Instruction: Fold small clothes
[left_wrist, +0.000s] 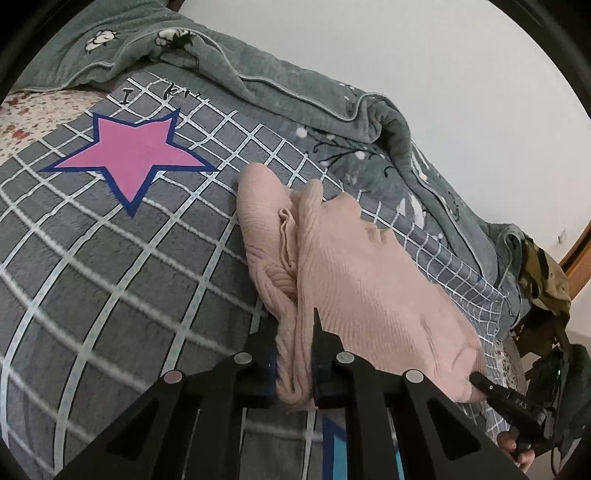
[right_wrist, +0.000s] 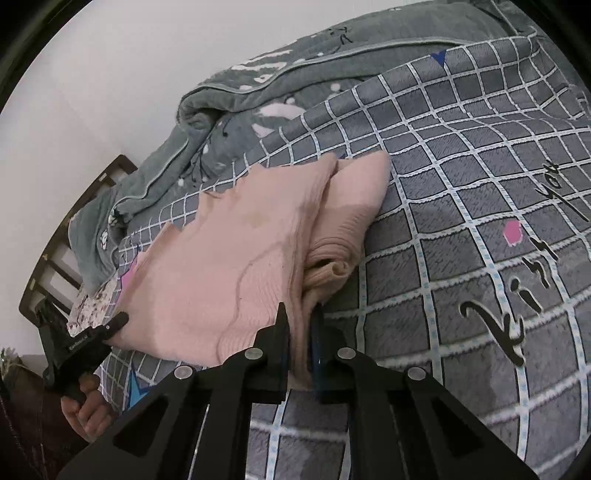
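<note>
Left wrist view, left gripper (left_wrist: 295, 354) and right gripper (left_wrist: 476, 380) jaws clamping pink knit garment (left_wrist: 369, 273), its near hem hidden.

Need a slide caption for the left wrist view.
Left gripper and right gripper pinch the near edge of a pink knit garment on a grey checked blanket.

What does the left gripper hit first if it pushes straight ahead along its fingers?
Probably the pink knit garment itself: the left gripper is already shut on its near edge, with bunched folds directly ahead. Past those lies the grey grid blanket; depth is unclear.
</note>
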